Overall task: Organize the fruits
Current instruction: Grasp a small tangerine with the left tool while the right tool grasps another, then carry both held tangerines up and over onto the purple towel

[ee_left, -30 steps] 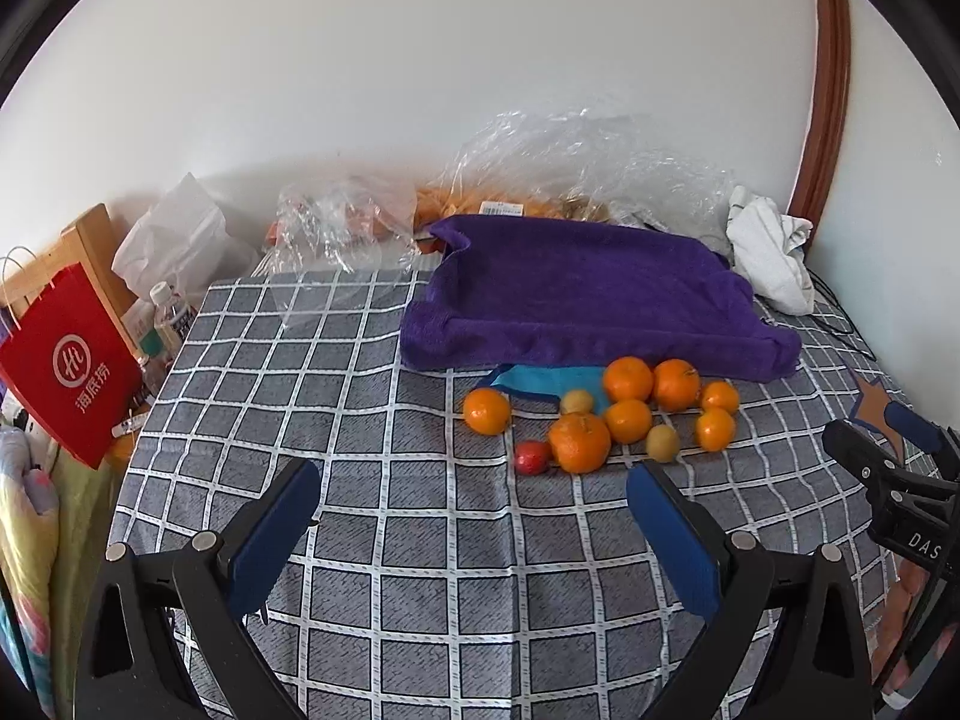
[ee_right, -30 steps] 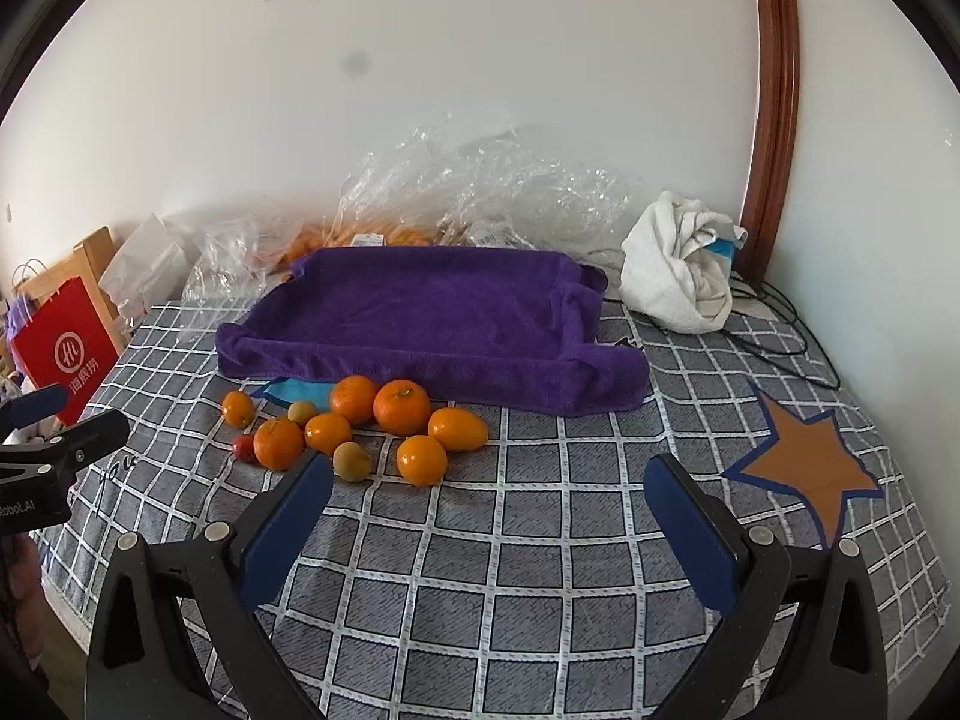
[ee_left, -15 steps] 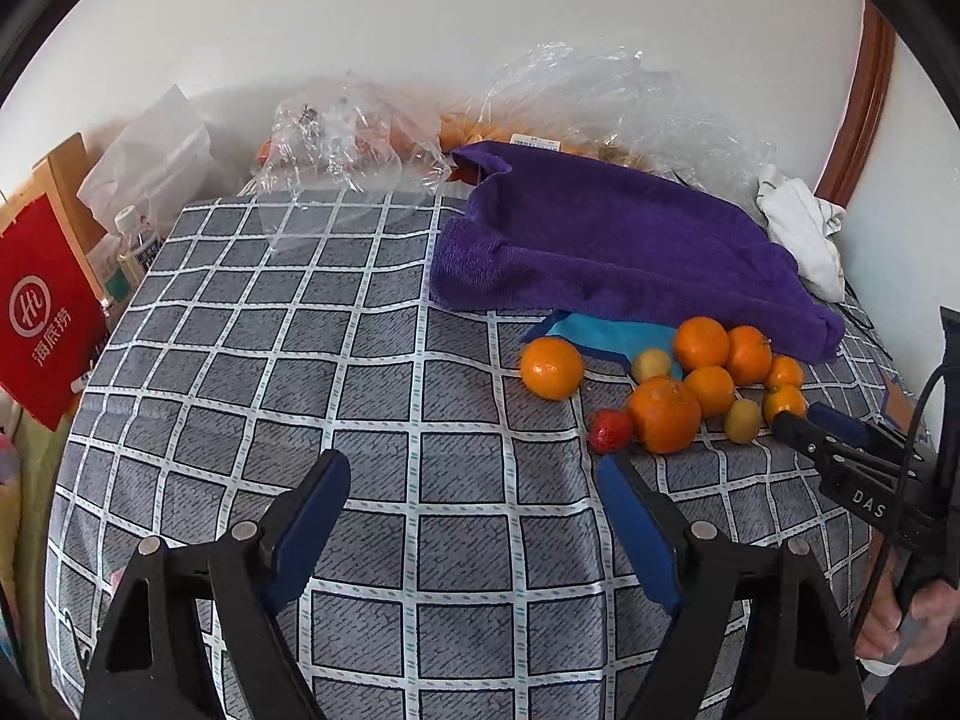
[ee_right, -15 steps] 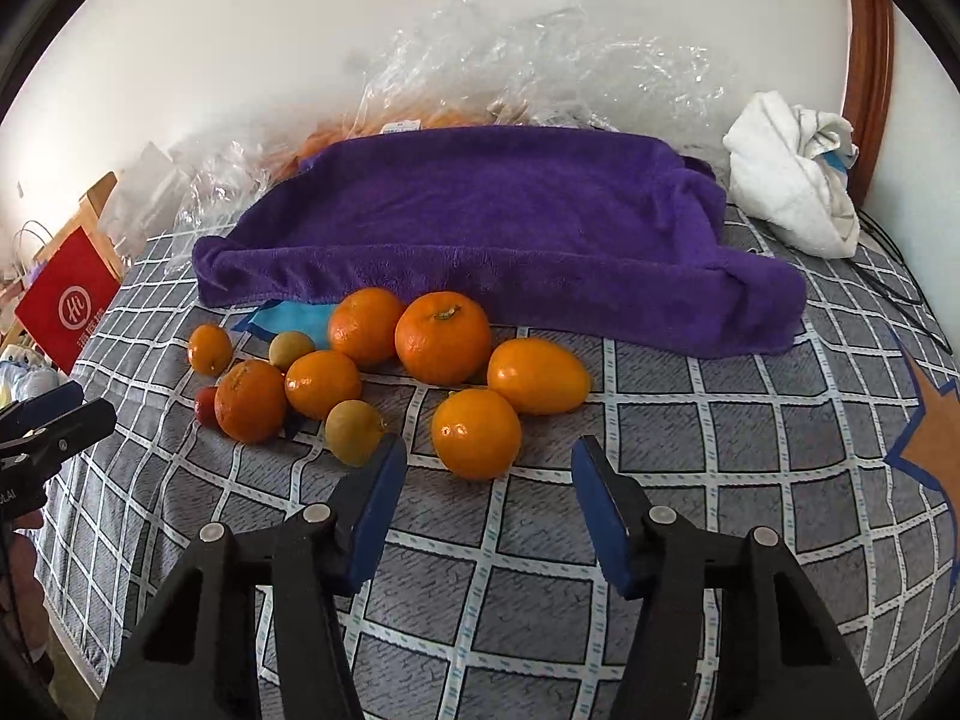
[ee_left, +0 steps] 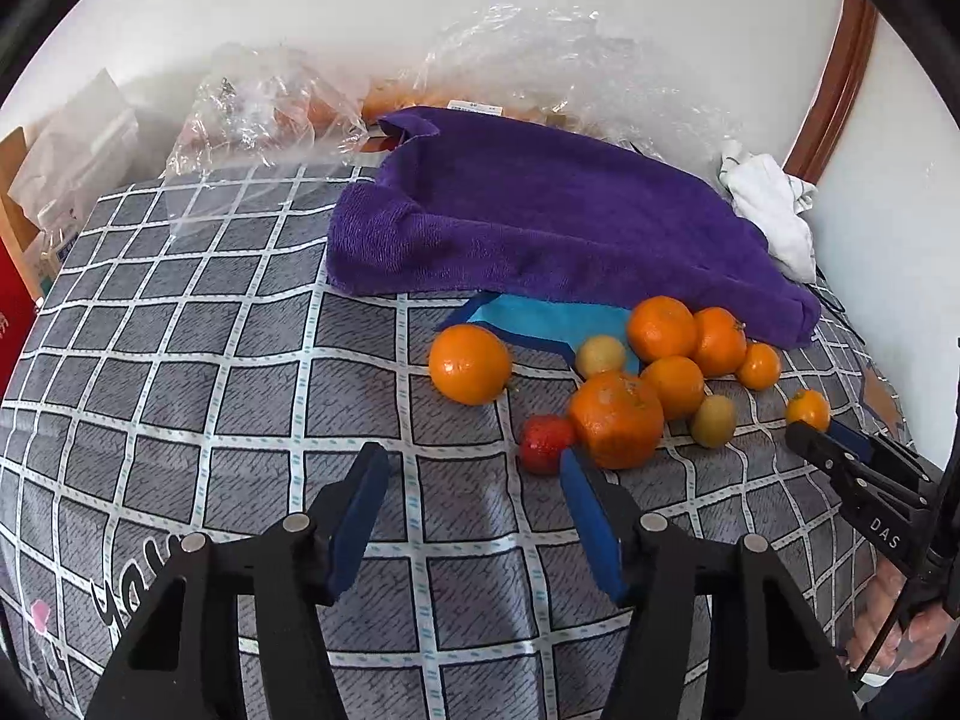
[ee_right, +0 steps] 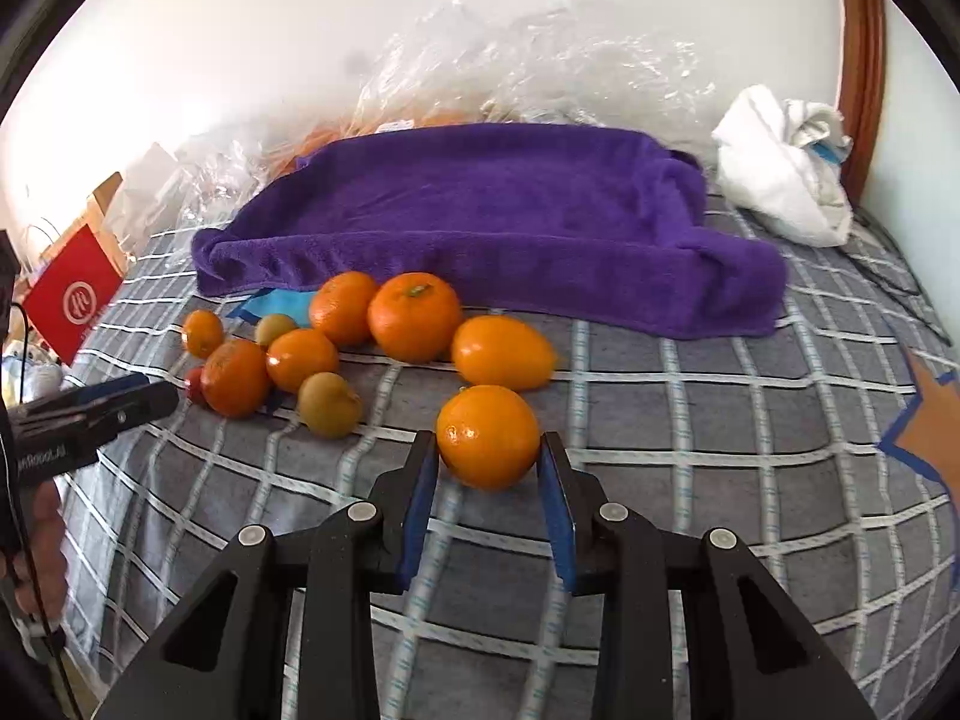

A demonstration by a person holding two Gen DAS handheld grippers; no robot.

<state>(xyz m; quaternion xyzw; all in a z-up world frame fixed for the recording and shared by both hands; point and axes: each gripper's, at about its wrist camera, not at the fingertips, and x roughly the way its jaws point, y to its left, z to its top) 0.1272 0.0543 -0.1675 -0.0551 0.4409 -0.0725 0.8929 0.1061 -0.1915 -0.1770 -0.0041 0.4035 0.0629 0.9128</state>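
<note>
The right gripper (ee_right: 487,471) is closing on a small orange (ee_right: 487,437), pads at its flanks, at the fruit pile's near edge on the checked cloth (ee_right: 690,420); the left gripper (ee_left: 474,480), half spread and closing on nothing, points beside the strawberry (ee_left: 545,443); only the right wrist view shows this pinch.

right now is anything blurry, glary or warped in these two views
Left wrist view: fisheye bends the checked bedcover grid; the clear plastic bags glare; fruit is sharp. Right wrist view: a hazy smear washes out the wall at upper left; the orange between the closing jaws is crisp.
</note>
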